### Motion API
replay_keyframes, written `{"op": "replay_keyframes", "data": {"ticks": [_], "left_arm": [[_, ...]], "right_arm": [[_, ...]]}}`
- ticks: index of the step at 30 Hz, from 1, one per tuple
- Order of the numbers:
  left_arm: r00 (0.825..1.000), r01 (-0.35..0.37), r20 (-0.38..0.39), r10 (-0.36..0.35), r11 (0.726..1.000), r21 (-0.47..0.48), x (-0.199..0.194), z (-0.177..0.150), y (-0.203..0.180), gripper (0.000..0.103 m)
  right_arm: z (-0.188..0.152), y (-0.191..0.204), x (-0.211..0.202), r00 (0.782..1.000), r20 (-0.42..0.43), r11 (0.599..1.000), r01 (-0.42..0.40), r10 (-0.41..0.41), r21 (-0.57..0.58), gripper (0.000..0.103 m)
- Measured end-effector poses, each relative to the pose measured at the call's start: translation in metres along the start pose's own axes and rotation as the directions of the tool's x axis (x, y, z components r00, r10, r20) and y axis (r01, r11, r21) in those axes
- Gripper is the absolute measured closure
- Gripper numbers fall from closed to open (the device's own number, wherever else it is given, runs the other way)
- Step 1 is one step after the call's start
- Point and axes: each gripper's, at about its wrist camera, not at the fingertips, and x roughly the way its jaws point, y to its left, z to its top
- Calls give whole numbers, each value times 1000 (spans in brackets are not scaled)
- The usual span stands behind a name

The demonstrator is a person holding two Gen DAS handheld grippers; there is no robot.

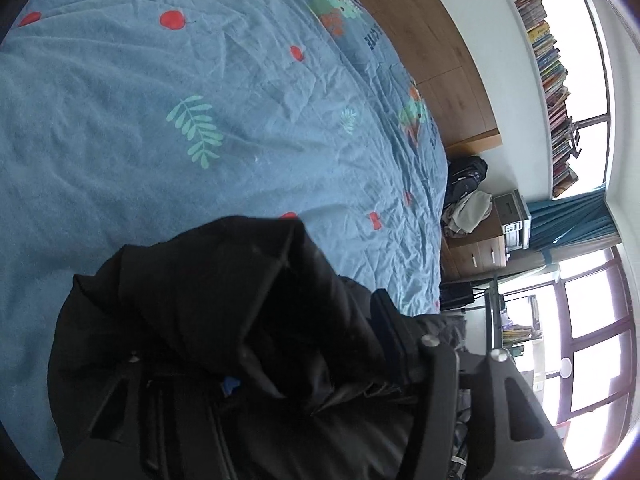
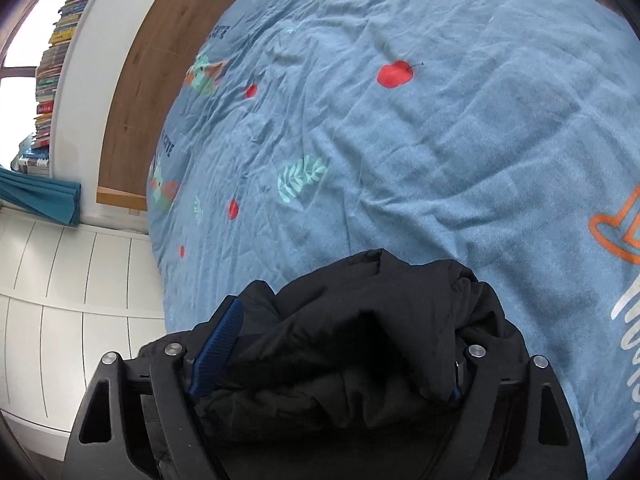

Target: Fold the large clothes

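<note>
A black padded jacket (image 1: 224, 304) fills the lower part of the left wrist view. My left gripper (image 1: 260, 364) is shut on a bunched fold of it, and the cloth hides most of the fingers. In the right wrist view my right gripper (image 2: 332, 352) is shut on another bunch of the same black jacket (image 2: 360, 332), with its blue finger pad (image 2: 218, 346) showing on the left. Both bunches are held above the blue bedsheet (image 1: 200, 92), which also fills the right wrist view (image 2: 440, 140).
The bed has a wooden headboard (image 1: 432, 40) at its far side. A nightstand (image 1: 480, 248) with piled clothes and a printer stands beside the bed. Bookshelves (image 1: 552, 60) and windows lie beyond. White drawers (image 2: 60, 300) sit left of the bed in the right view.
</note>
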Motion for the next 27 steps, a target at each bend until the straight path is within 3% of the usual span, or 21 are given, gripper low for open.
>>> {"op": "replay_keyframes", "data": {"ticks": [7,11,13,16,20,22,25,27], "left_arm": [[996,-1,90,1,1000,-2,-52,21,-23,34],[989,-84,134,70,991,100,-75,16,-50,34],[981,-151,148,124,971,187,-81,1,-70,34],[973,-216,143,181,931,295,-77,-32,-91,34],[974,-226,103,201,883,412,-65,-93,-108,34],[973,-231,82,218,857,461,-58,-122,-112,34],[968,-242,77,238,812,532,-48,-161,-121,34],[969,-233,60,241,798,556,-39,-176,-125,34]], "right_arm": [[17,15,-29,999,50,1000,-18,17,15,14],[11,40,-49,998,52,995,-21,26,-94,14],[1,57,-55,999,45,984,-21,30,-177,14],[-27,81,-60,999,19,951,-21,28,-309,14],[-83,102,-61,1000,-2,880,4,-5,-476,14],[-116,109,-60,1000,1,824,25,-30,-566,14],[-154,112,-57,999,-11,768,27,-45,-640,14],[-173,112,-53,998,-16,738,29,-54,-674,14]]}}
